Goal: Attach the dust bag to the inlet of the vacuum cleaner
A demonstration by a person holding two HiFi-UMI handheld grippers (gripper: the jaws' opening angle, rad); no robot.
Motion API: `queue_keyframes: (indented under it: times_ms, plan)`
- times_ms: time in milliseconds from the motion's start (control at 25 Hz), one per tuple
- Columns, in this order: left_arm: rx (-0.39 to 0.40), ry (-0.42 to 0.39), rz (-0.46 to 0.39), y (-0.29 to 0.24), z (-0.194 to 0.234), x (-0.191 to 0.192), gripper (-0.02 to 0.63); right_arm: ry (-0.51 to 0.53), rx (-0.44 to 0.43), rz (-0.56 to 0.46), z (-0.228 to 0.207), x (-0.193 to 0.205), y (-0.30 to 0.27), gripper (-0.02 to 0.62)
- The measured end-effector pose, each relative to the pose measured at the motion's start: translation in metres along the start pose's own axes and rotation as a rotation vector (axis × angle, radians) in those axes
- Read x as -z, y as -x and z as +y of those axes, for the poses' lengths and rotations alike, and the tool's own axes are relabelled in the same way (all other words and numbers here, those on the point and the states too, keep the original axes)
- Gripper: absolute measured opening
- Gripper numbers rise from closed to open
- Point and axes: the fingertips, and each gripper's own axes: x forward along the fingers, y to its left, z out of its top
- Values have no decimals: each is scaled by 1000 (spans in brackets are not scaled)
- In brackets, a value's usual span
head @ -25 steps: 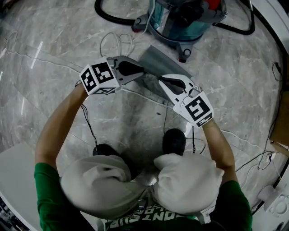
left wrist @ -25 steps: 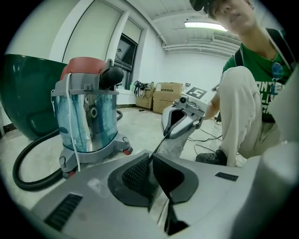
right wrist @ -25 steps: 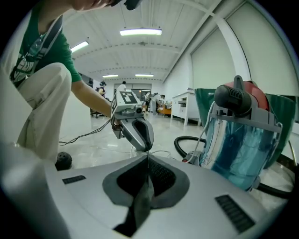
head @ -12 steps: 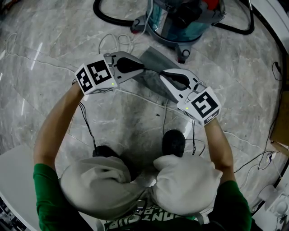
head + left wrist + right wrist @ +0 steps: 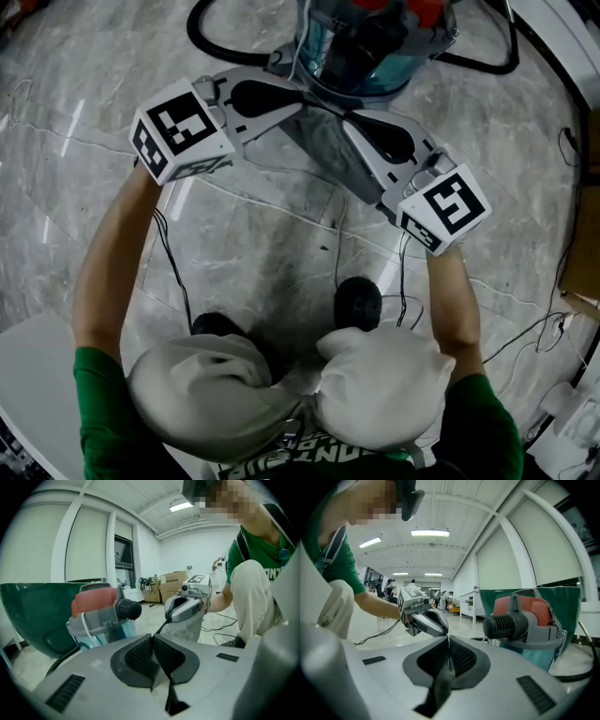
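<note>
Held between both grippers is the grey dust bag [image 5: 323,155], stretched above the marble floor just in front of the vacuum cleaner [image 5: 375,42]. The vacuum has a teal drum, a red top and a black inlet stub [image 5: 506,624]. My left gripper [image 5: 302,101] is shut on the bag's left upper edge. My right gripper [image 5: 349,117] is shut on its right upper edge. In the left gripper view the jaws [image 5: 152,637] pinch a thin dark edge, and the bag [image 5: 190,627] hangs under the other gripper. The right gripper [image 5: 449,641] view shows the same pinch, with the vacuum [image 5: 529,620] close on the right.
A black hose [image 5: 211,37] loops on the floor left of the vacuum. Thin cables [image 5: 330,225] trail across the floor towards the person's feet. A white object [image 5: 28,375] sits at lower left, a cardboard box [image 5: 586,253] at the right edge.
Both grippers have risen and moved towards the vacuum, carrying the bag up off the floor. They have also spread a little wider apart.
</note>
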Motion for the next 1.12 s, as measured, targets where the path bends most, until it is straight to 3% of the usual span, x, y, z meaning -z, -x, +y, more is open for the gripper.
queue_keyframes:
  times_ms: [520,1120]
  plan:
    - [-73,-72,-37,-7,43,-60,15,-20,95,-61,-48,-46,8,15]
    - [-166,-64,-53,-25,72,-71,17,-3,102,-58,-89,-54,4,20]
